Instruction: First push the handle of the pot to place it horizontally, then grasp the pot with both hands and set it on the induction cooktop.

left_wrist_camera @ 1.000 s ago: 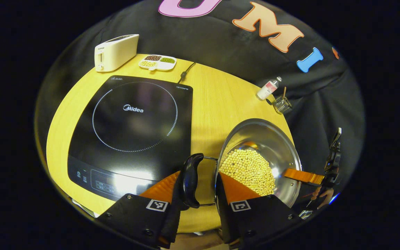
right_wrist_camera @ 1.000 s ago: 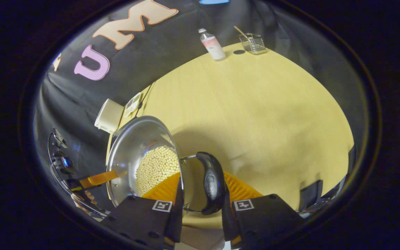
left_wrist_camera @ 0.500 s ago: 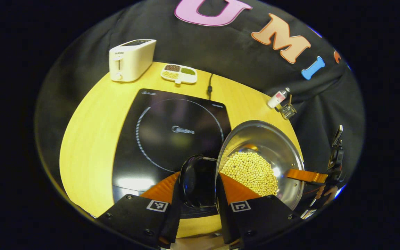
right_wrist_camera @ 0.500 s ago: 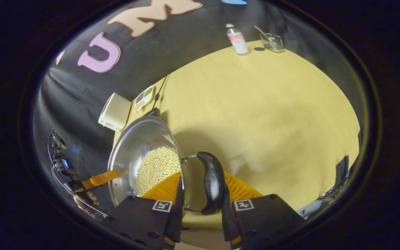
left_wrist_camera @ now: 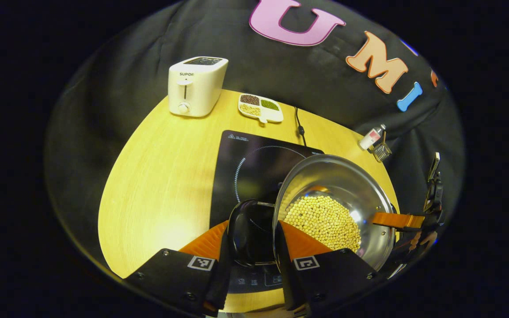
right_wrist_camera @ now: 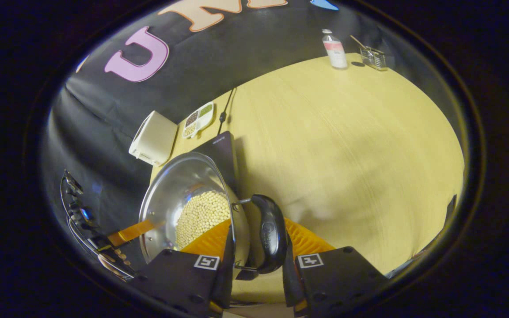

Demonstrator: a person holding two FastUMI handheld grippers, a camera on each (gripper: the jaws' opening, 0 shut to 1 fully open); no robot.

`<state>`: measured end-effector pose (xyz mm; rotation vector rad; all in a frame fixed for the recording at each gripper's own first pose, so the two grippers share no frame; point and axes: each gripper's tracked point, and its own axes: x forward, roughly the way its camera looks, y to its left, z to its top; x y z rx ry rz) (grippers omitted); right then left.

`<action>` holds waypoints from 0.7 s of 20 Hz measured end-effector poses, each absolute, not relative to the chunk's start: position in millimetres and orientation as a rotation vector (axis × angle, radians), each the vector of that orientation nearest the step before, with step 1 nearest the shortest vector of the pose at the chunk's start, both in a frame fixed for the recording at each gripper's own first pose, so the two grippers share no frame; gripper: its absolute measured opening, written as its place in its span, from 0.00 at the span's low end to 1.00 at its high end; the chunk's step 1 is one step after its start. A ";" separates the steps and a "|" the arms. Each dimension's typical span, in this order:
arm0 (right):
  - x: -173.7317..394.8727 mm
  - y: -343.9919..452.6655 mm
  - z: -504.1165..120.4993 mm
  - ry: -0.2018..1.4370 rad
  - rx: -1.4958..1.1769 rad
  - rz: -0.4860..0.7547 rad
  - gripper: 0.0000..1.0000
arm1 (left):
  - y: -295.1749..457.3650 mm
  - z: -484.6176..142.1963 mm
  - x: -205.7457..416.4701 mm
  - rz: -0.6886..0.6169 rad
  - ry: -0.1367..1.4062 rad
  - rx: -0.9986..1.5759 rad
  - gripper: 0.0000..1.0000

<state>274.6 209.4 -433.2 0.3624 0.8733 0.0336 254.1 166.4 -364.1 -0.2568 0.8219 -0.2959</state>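
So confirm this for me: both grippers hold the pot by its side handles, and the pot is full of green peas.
One detail is off. The pot holds pale yellow beans, not green peas, as the left gripper view shows. The rest stands: the left gripper and right gripper each have their jaws around a black side handle.

**What I cannot make out**

My left gripper (left_wrist_camera: 251,247) and the pot (left_wrist_camera: 338,185) cover the near right part of the induction cooktop (left_wrist_camera: 254,150). The pot's underside is hidden, so I cannot tell whether it touches the cooktop. The far bottle (right_wrist_camera: 335,49) and wire basket (right_wrist_camera: 374,57) are too small to identify their contents.
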 end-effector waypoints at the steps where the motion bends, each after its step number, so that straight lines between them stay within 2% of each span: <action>1: 280.4 215.2 -431.5 0.866 0.359 0.035 0.43 | 171.1 -363.3 261.6 -0.292 0.808 -0.259 0.50; 2: 286.7 220.6 -430.3 0.860 0.358 0.036 0.43 | 175.4 -364.7 268.7 -0.286 0.797 -0.258 0.50; 3: 294.2 225.3 -430.4 0.855 0.358 0.037 0.49 | 180.0 -364.1 275.8 -0.282 0.787 -0.253 0.51; 5: 306.0 234.6 -430.3 0.847 0.360 0.037 0.49 | 188.6 -363.1 286.7 -0.275 0.765 -0.235 0.50; 6: 311.2 239.0 -431.3 0.843 0.359 0.039 0.43 | 192.4 -362.4 290.0 -0.271 0.757 -0.228 0.50; 7: 315.6 243.4 -431.4 0.839 0.361 0.039 0.42 | 196.0 -362.1 295.2 -0.267 0.748 -0.222 0.50; 8: 320.5 246.6 -431.8 0.834 0.362 0.040 0.49 | 199.8 -361.9 300.6 -0.263 0.741 -0.219 0.49; 10: 326.8 252.8 -434.1 0.824 0.367 0.042 0.49 | 204.9 -360.6 307.4 -0.256 0.725 -0.209 0.50; 11: 328.8 256.0 -435.0 0.821 0.368 0.043 0.42 | 207.5 -359.7 310.3 -0.252 0.717 -0.203 0.50; 12: 332.5 255.7 -436.4 0.818 0.370 0.043 0.42 | 208.7 -359.6 312.3 -0.250 0.710 -0.195 0.51; 13: 334.7 255.9 -437.9 0.814 0.373 0.043 0.49 | 209.6 -359.1 314.9 -0.249 0.703 -0.189 0.50; 14: 337.7 255.7 -439.0 0.808 0.374 0.042 0.49 | 209.9 -359.4 318.0 -0.246 0.698 -0.185 0.49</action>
